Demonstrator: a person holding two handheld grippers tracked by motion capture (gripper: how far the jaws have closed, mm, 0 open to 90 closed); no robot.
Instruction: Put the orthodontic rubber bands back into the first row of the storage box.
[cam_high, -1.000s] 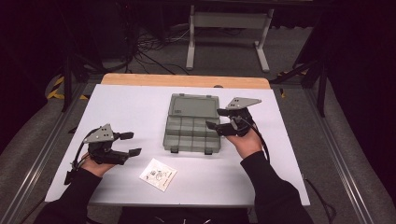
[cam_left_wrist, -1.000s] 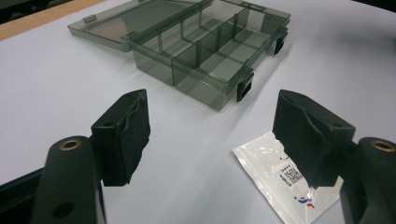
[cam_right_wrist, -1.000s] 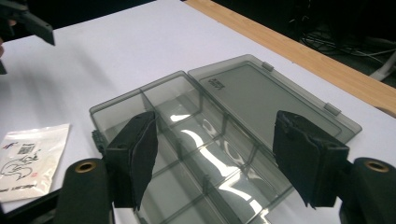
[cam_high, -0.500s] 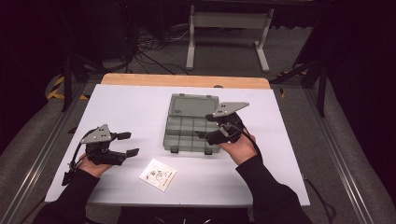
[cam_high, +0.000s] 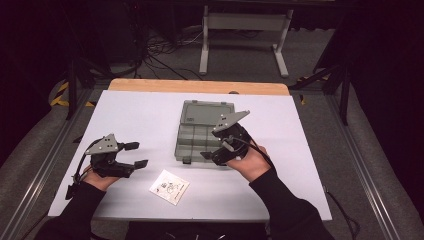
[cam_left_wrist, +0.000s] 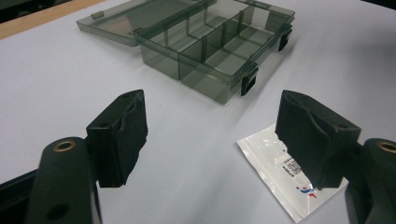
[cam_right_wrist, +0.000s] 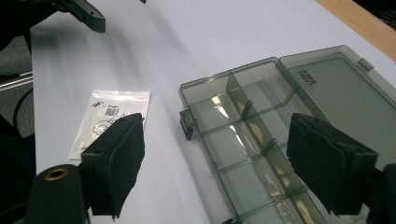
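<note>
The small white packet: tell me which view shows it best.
The right gripper view: the packet lies nearly whole, its print readable. The left gripper view has a jaw covering part of it; the high view shows it whole but small.

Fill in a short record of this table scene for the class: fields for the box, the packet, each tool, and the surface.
box: grey see-through organiser box, lid open and lying flat, compartments look empty
packet: small white printed packet, flat on the table, near the box's front edge
left tool: left tool, open, nothing between its jaws
right tool: right tool, open over the box's front, jaws have just been opening, nothing between them
surface: white table
</note>
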